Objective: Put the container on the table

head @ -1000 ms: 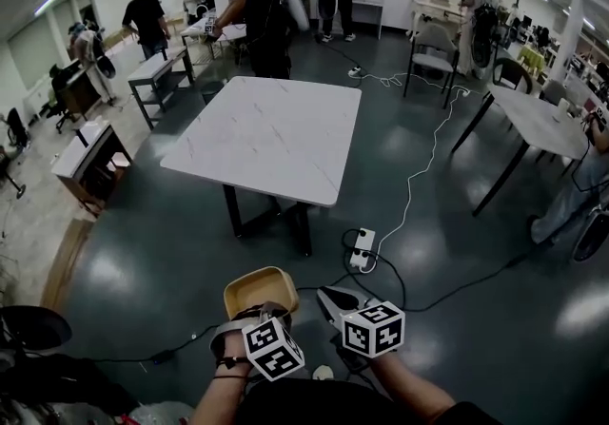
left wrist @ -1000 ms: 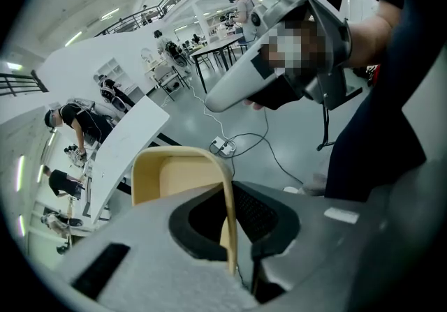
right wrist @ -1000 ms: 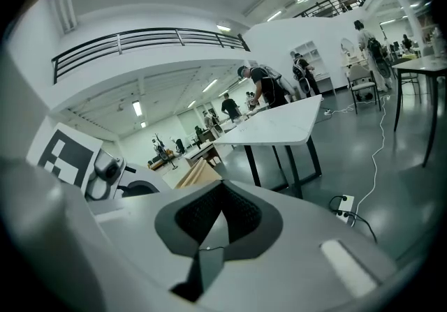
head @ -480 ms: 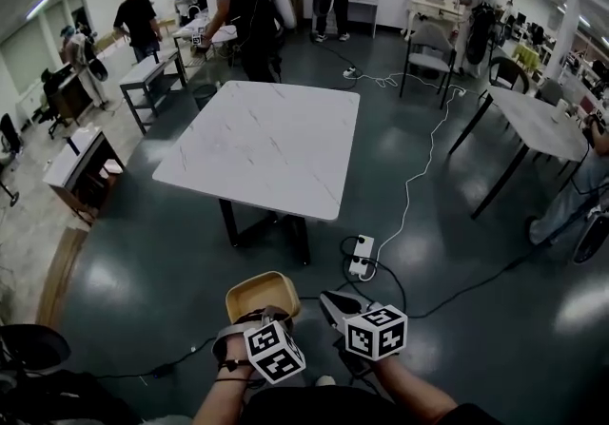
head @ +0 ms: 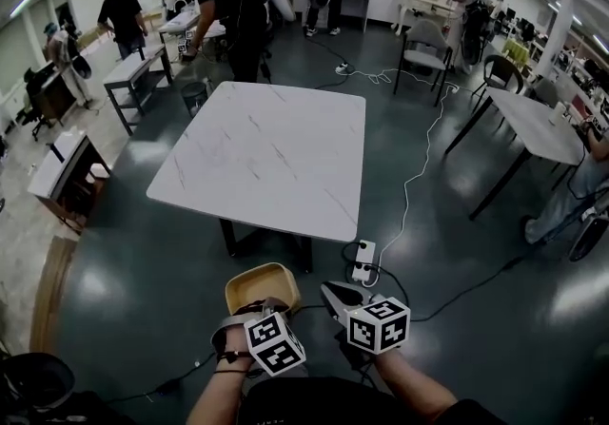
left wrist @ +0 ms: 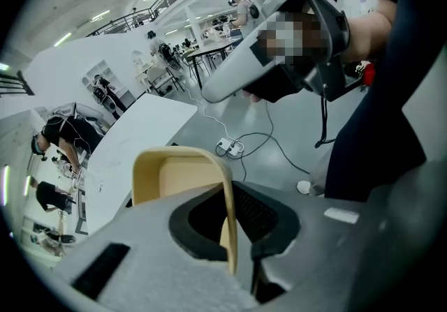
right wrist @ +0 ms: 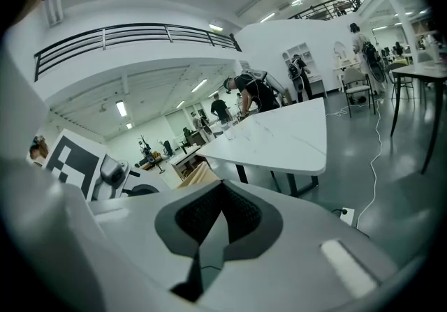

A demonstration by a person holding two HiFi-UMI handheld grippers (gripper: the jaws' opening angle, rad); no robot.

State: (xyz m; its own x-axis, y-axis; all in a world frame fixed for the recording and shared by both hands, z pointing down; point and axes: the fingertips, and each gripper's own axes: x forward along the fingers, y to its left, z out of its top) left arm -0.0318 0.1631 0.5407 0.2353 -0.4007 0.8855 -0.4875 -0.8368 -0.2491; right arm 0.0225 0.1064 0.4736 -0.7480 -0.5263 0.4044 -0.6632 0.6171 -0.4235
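At six o'clock in the head view, a tan plastic container [head: 259, 282] is being gripped by the left gripper [head: 259, 309]. Its jaws are being pressed nearly together on the container's near wall, one pad inside and one outside. Just at its three o'clock, the right gripper [head: 330, 294] is being held with jaws closed on each other and nothing between them. Toward twelve o'clock, well apart from the container, a white marble-patterned table [head: 262, 157] is being shown on a dark floor [head: 457, 252]. A white power strip [head: 363, 260] is lying near the table's five o'clock corner.
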